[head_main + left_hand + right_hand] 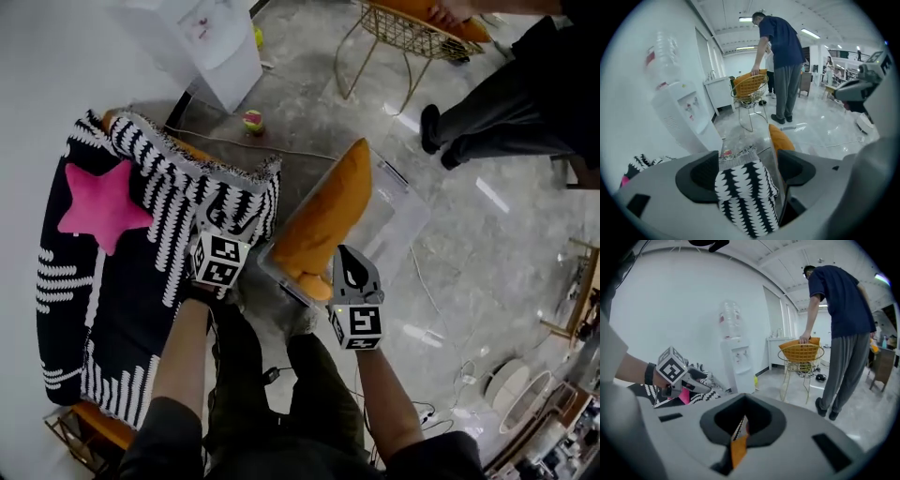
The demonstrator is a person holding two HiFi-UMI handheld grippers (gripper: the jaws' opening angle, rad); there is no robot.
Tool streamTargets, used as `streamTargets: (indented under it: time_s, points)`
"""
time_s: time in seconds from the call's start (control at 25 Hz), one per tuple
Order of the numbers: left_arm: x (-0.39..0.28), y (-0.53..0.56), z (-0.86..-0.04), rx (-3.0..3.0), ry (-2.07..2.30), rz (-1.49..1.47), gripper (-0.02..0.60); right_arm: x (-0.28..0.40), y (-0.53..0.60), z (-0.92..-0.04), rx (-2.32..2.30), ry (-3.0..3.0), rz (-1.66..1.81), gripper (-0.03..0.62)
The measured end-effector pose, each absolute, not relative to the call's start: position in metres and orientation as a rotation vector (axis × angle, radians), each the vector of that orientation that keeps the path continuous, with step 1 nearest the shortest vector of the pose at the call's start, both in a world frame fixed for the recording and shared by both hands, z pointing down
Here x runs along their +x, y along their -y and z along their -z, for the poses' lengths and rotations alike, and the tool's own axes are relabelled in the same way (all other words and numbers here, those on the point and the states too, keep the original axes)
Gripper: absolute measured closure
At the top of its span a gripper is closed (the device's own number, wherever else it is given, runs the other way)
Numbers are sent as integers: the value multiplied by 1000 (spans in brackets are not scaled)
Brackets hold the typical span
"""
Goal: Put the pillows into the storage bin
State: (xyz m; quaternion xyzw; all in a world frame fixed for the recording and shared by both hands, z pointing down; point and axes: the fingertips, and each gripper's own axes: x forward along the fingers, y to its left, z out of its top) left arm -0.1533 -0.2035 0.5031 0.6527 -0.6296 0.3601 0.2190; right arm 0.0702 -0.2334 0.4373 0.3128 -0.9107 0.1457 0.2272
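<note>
The right gripper point(739, 427) is pinched nearly closed on a thin edge of the orange pillow point(328, 216). That pillow stands on its edge inside the clear storage bin point(398, 211) on the floor, just ahead of the person's feet. Its long axis runs from the near end by the gripper away and to the right, with the far corner poking above the rim. To seat it well, I'd press the near end down and lean the pillow flat against one wall (the light bin could easily skid). The left gripper point(747, 173) holds a bunched corner of the black-and-white pillow point(131, 281), which lies on the seat to the left, outside the bin.
</note>
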Motion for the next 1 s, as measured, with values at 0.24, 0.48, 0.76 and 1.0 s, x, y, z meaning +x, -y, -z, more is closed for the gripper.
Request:
streamTargets:
  time_s: [0.24,0.48,0.76,1.0]
  points:
    - [-245,152,-451,1729,1857,-1065,186,-33,199,-390,696,2591,-344,594]
    - [-362,83,-408,1576,1969,-1046,176,-151,143,-343,472,2658,-271,594]
    - [-519,1,-401,1391,2027,-1018,163,-292,80,-327,246,2676,-212,594]
    - [-610,-58,-440,1312,1954,-1106,150,-384,42,-351,110,2634,-197,594]
